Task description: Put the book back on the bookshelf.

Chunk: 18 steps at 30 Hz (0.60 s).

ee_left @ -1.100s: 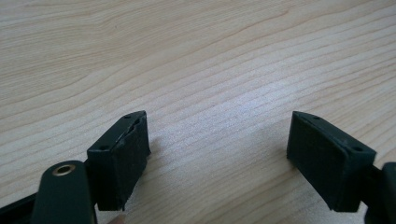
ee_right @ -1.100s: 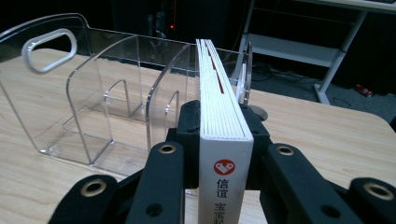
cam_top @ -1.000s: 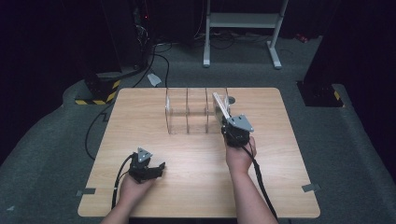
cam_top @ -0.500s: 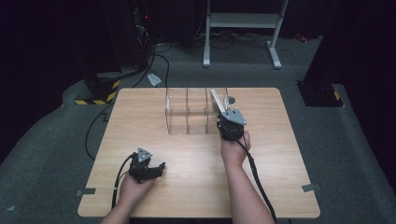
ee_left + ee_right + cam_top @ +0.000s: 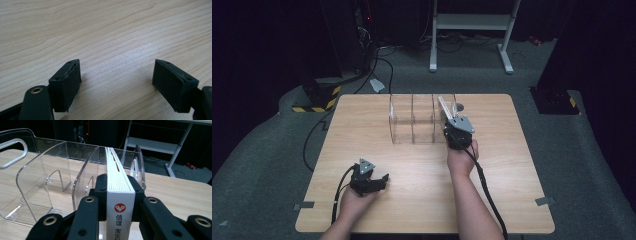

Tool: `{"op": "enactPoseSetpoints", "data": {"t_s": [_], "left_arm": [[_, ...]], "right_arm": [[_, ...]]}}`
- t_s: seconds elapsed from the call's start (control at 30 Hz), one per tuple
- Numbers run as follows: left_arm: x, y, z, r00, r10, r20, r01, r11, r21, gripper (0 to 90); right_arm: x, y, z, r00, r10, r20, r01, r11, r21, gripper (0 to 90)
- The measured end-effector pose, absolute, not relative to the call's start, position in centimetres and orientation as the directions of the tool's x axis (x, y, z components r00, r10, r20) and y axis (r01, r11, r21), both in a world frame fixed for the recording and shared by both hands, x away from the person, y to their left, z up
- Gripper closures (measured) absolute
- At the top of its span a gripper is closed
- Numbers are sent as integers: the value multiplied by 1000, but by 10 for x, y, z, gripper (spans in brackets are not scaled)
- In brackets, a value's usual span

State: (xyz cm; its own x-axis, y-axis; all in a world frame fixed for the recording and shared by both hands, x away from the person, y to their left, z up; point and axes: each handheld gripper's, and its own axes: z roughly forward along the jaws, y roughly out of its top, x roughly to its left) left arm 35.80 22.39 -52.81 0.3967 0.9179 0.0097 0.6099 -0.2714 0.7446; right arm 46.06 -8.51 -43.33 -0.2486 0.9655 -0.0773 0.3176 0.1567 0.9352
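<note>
A clear acrylic rack with three slots stands upright at the back middle of the wooden table. My right gripper is shut on a thin white book, spine up, with a red logo and printed characters. The book's far end reaches into the rack's rightmost slot, between two curved dividers. Near the front left of the table, my left gripper rests low. Its jaws stand wide apart over bare wood with nothing between them.
The rack's two left slots hold nothing. Behind the table, on the grey floor, are a black base with yellow-black stripes, loose cables and a white metal frame. A black box sits at the right.
My right gripper with the book has edged a little to the left, closer to the rack. The left gripper has stayed where it was.
</note>
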Motion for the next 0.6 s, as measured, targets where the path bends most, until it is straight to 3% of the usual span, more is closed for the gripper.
{"op": "enactPoseSetpoints", "data": {"t_s": [0.6], "left_arm": [[357, 224, -528, 397, 918, 9, 609, -271, 746, 230]], "right_arm": [[443, -88, -449, -241, 969, -49, 352, 135, 926, 743]]}}
